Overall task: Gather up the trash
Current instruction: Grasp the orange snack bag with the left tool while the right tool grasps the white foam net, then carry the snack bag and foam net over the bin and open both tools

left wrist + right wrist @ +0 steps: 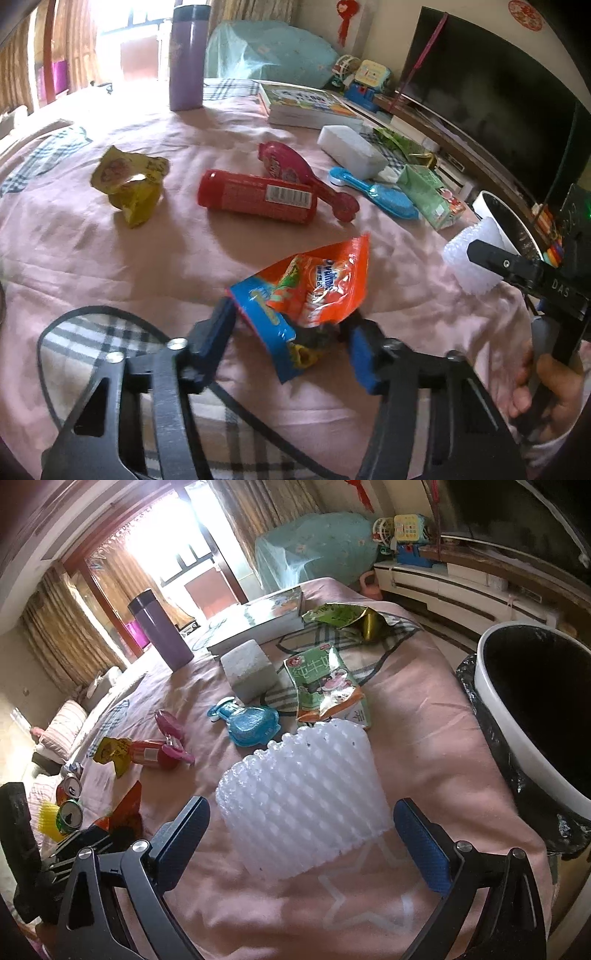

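Observation:
My left gripper [291, 332] is shut on an orange and blue snack bag [314, 291], held just above the pink bedspread [166, 258]. My right gripper [301, 834] is open, its fingers on either side of a white foam net sleeve [303, 797] that lies on the spread; the sleeve also shows in the left wrist view [469, 262]. A white bin with a black liner [524, 723] stands at the right edge. More trash lies around: a yellow wrapper [129, 181], a red tube [255, 197], a green milk bag [328, 686] and a green-gold wrapper [347, 618].
A purple flask [186, 55], a book [306, 105], a white foam block [351, 151], a blue brush [380, 195] and a pink toy [295, 173] lie on the spread. Two cans [70, 805] sit at the left edge. A TV [498, 107] stands behind.

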`<state>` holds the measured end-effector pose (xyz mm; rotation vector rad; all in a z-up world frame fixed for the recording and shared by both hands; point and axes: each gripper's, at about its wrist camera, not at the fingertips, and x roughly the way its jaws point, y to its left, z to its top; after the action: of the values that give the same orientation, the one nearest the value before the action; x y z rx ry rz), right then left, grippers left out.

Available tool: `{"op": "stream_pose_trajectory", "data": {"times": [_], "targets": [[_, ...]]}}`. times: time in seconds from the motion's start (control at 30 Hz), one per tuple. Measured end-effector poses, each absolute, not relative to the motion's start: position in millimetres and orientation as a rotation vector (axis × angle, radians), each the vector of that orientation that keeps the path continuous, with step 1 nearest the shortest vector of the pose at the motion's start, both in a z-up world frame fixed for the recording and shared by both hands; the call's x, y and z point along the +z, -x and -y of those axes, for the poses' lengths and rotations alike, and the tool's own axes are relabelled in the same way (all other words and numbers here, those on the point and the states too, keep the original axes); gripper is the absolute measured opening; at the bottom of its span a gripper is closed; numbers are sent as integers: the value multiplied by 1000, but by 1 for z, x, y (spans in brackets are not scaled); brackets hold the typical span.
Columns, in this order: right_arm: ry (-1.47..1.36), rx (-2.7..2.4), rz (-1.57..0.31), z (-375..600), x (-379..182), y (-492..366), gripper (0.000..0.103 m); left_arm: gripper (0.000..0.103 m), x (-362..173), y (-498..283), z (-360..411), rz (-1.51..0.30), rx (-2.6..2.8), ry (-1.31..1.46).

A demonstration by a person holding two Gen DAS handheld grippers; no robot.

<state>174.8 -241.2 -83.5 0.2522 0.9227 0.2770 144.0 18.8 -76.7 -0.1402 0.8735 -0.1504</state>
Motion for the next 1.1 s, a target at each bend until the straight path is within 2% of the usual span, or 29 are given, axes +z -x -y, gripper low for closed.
{"op": "stream_pose_trajectory", "data": {"times": [0.03,0.1,0.17,0.23,0.33,0.67,1.1], "targets": [[-255,276,-916,242,-83,-174,98,37,-77,-145,-18,-877,-156,143],[-257,274,-899,243,-80,-173,87,34,-78,-146,-17,-883,-171,157],[-261,285,-894,245,-79,-172,65,32,-77,-145,-14,-878,-183,154],[-253,291,-898,245,-80,-171,50,29,-75,-143,-10,-873,-190,145],[-257,301,-895,248,-78,-167,42,25,-70,-142,1,-866,-211,136],[-305,290,-843,273,-60,-147,37,22,-53,-143,44,-837,-308,107],[-328,185,-769,337,-35,-129,37,22,-33,-151,124,-820,-454,49]]}}
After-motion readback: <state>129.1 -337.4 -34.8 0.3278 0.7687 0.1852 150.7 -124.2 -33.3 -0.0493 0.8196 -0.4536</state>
